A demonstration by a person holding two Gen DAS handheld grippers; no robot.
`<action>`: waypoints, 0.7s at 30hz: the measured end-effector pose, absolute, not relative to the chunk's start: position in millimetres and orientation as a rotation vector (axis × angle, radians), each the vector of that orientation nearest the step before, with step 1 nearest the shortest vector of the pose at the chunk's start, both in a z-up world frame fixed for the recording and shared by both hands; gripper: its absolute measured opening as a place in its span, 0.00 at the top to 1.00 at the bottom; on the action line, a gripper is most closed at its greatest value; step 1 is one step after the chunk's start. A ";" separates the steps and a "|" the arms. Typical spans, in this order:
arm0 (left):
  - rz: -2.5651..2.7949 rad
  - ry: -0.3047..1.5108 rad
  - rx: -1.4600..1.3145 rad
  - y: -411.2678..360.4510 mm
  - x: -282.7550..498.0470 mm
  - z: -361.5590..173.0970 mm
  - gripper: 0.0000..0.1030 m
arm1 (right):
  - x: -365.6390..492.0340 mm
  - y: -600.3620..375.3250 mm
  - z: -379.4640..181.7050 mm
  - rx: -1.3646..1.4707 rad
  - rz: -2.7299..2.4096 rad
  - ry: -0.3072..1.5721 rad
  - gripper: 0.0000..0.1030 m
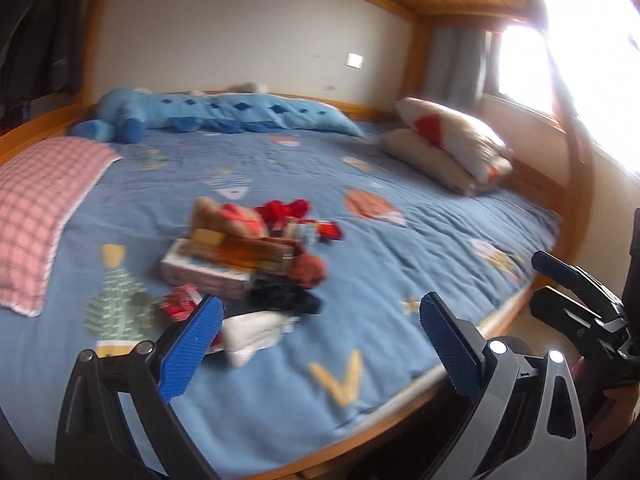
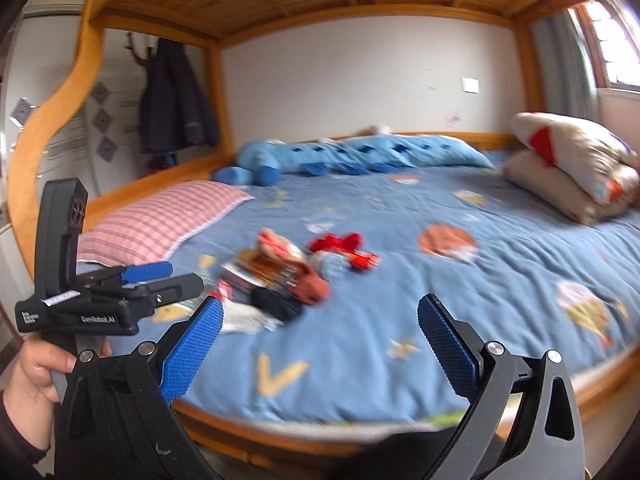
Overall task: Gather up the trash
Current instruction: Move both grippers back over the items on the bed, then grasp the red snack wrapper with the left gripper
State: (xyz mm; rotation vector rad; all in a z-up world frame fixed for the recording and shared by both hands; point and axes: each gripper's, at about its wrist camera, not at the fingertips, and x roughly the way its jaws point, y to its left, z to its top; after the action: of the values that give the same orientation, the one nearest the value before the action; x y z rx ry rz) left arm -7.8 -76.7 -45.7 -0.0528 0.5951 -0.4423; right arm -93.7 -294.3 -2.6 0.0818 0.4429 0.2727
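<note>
Both sets of jaws spread wide, nothing between them. Left gripper [image 1: 320,320] and right gripper [image 2: 320,322] hovering over the near edge of the blue patterned quilted bed [image 1: 420,240]. Blurred heap of trash [image 1: 248,256], perhaps boxes, red wrappers and white tissue, lying mid-bed. Pink checked pillow [image 1: 36,208] left of the heap, beige-and-red cushions [image 1: 452,148] far right of it.
</note>
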 end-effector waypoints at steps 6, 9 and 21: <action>-0.284 0.648 -0.164 -27.8 17.0 -62.0 0.04 | -64.3 -244.0 -3.6 0.044 0.373 0.443 0.08; -0.216 0.677 -0.192 -18.6 33.9 -74.4 0.04 | -49.8 -225.8 -8.9 0.017 0.418 0.462 0.08; -0.118 0.825 -0.255 -15.3 103.1 -132.2 0.20 | -13.1 -201.3 -39.1 0.010 0.490 0.564 0.08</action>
State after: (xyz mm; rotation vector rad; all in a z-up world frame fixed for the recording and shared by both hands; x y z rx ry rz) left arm 103.1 -15.3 -132.2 -0.2549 0.8255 -0.1178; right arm -13.1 -201.3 -39.1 0.0099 0.5637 0.4898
